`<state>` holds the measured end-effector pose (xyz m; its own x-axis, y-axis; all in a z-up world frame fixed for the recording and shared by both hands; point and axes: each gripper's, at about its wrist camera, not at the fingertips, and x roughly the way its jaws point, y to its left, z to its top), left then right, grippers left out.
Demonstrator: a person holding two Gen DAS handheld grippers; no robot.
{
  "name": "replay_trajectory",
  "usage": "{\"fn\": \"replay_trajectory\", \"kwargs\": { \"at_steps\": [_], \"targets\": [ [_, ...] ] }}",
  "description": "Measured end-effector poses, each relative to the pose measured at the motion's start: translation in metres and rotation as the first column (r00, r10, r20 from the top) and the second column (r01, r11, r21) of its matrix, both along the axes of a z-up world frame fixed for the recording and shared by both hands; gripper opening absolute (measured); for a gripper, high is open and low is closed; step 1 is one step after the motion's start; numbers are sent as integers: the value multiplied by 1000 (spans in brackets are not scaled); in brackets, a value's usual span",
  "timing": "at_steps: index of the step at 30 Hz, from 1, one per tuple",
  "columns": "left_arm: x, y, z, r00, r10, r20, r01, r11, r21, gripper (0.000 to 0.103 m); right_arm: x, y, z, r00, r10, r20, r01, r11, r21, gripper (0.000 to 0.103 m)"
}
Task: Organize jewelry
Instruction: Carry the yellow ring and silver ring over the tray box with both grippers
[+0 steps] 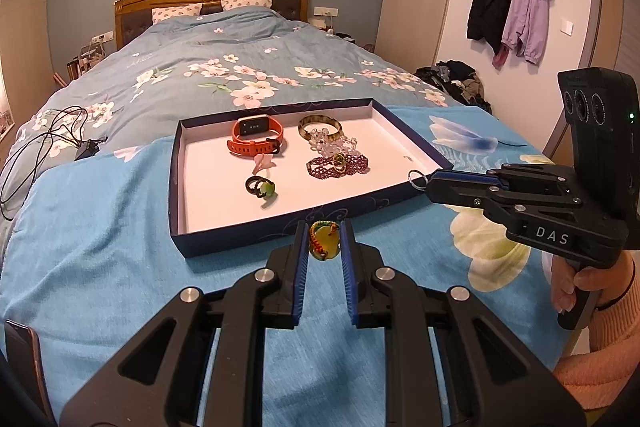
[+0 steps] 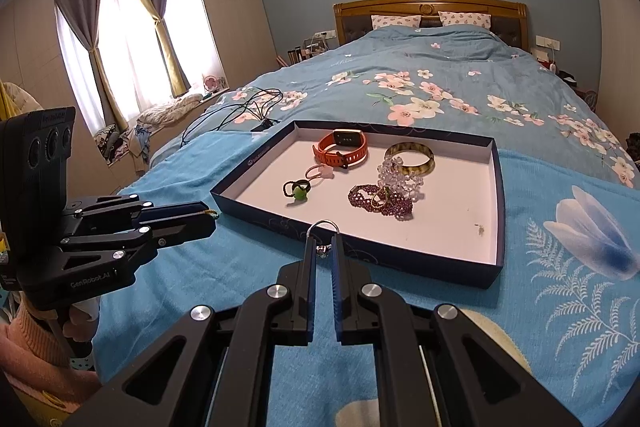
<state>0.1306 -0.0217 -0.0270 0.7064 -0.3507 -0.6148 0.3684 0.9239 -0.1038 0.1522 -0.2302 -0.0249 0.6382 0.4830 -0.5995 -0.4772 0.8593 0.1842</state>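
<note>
The left gripper grasps a yellow pendant with braided cord just before the near wall of the shallow tray. The right gripper pinches a silver ring at the tray's near edge. An orange watch, bangle and purple bead bracelet lie inside.

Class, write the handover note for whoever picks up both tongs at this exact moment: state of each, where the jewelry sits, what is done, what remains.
Left tongs: shut on the yellow pendant with its braided cord, held just short of the tray's near wall.
Right tongs: shut on the silver ring, also at the near wall, not yet over the tray.
Already in the tray: orange watch, amber bangle, clear bead bracelet, purple bead bracelet, green-stone ring, pink flower ring.
Left to do: carry both held pieces over the wall and set them on bare tray floor.
</note>
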Motion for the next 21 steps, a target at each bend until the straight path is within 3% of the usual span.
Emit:
{"fn": "replay_trajectory", "kwargs": {
  "at_steps": [21],
  "targets": [
    [14, 7, 8, 1000, 24, 12, -24, 1000, -3, 16, 11, -1, 4, 1000, -2, 7, 2, 1000, 0, 6]
  ]
}}
